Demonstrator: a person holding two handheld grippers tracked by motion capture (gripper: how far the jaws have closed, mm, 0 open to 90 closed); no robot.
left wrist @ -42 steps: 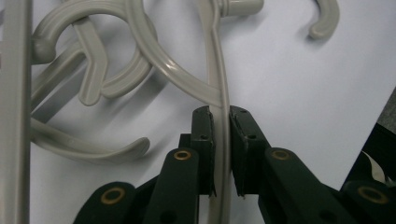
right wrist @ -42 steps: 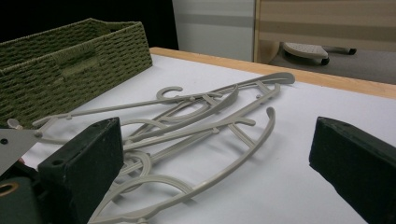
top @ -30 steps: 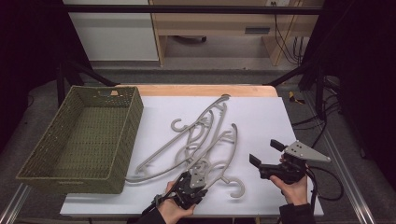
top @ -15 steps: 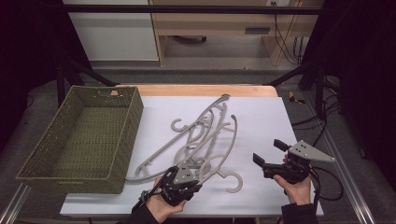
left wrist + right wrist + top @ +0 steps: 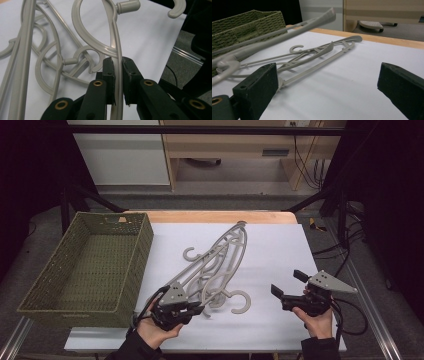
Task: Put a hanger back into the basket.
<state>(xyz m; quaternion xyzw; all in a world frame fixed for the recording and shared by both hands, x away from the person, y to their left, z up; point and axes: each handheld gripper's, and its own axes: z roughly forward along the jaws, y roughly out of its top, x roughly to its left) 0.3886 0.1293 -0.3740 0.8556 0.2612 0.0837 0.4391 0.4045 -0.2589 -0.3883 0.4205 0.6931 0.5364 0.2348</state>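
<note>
- Near the front edge of the white bench [image 5: 280, 250], the left tongs [image 5: 192, 310] are pinched on a thin grey rod of one plastic hanger [image 5: 115, 53]; the left gripper view shows the rod running straight up between the two pads, just below the loop at the hook's neck.
- Several more grey hangers [image 5: 220, 260] lie tangled in a heap at mid-bench, hooks and arms crossing one another, with one hook [image 5: 241, 301] curling out toward the front.
- The right tongs [image 5: 287, 285] sit spread wide with nothing between them, low over bare bench to the right of the heap.
- A woven green basket [image 5: 60, 285] stands empty at the left, its wall just beside the heap's near end.
- Handling, as a guess: these look light and fairly stiff, but the thin rods will likely flex, and smooth moulded plastic may slip or swivel in a narrow pinch.
- The bigger risk seems to be snagging: a lifted hanger may drag its neighbours along by hook or notch.
- A hold near the neck, where rod meets hook, should balance best; the right tongs could steady the far arm or pin the rest down.
</note>
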